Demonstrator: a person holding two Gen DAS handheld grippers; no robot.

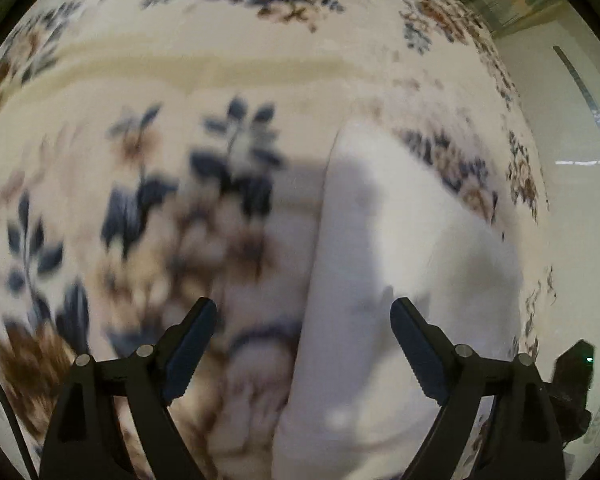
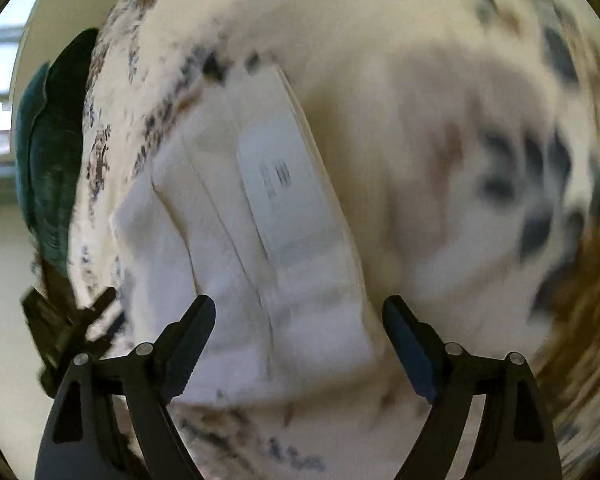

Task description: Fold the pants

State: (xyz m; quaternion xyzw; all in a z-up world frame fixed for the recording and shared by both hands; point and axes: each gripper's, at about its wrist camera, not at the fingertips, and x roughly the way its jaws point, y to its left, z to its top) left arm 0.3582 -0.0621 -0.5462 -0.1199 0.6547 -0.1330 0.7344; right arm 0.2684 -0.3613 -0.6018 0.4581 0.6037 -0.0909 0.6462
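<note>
Your left gripper hangs over the cream rug with blue and brown flowers, its two black fingers spread wide with nothing pinched between them. Below it, a little to the right of the gap, lies the folded white cloth pants, flat on the rug, with one long folded edge running up the left wrist view. Your right gripper also points down with its fingers apart and nothing gripped; the pants lie under and beyond its tips, stacked in layers, with a pale rectangular label showing on top. The print on the label is too blurred to read. At the rug's left edge in the right wrist view sits a dark teal cushion.
</note>
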